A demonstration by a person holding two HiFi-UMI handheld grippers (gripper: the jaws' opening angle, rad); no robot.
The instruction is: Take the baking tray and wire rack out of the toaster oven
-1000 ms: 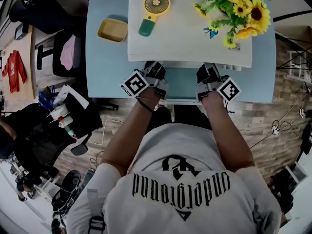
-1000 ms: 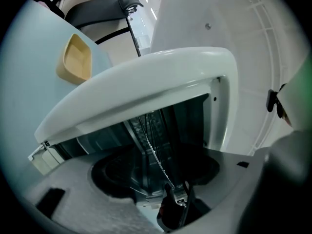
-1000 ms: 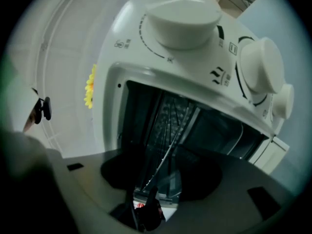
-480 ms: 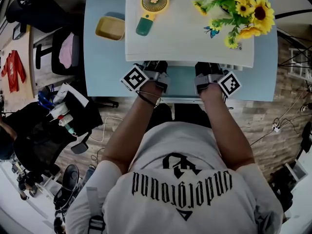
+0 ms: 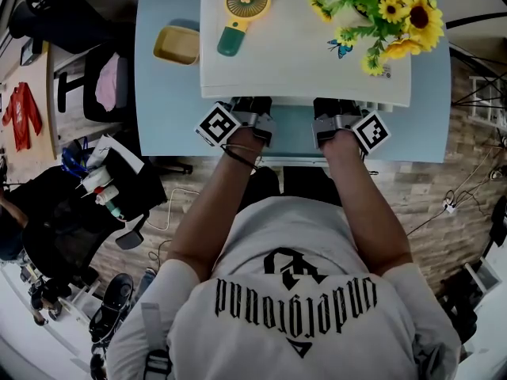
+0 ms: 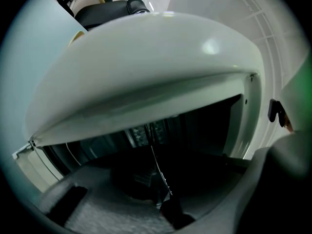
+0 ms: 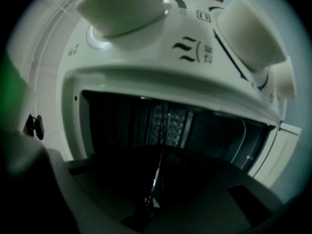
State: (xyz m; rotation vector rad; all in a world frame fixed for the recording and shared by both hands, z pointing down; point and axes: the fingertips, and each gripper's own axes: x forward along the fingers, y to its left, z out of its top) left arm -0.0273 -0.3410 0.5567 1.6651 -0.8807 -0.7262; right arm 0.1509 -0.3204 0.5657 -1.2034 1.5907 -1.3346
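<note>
The white toaster oven [image 5: 305, 54] stands on the blue table, its door [image 5: 293, 139] folded down toward me. My left gripper [image 5: 252, 111] and right gripper [image 5: 334, 111] both reach level into its mouth, tips hidden under the top's front edge. In the left gripper view the left gripper [image 6: 147, 133] has just been closing, and its jaws meet along a thin seam inside the dark cavity. The right gripper [image 7: 166, 126] has done the same and looks alike. The cavity is too dark to show the tray, the rack, or any rim pinched between either pair.
A yellow-green hand fan [image 5: 242, 10] and sunflowers [image 5: 388, 14] sit on the oven's top. A yellow dish [image 5: 177, 46] lies on the table [image 5: 158, 109] left of the oven. White knobs [image 7: 122, 9] stick out at the oven's right end. A cluttered chair [image 5: 103, 188] stands left.
Both grippers have slid a little farther forward under the oven's front edge. The right one moved more and rolled slightly.
</note>
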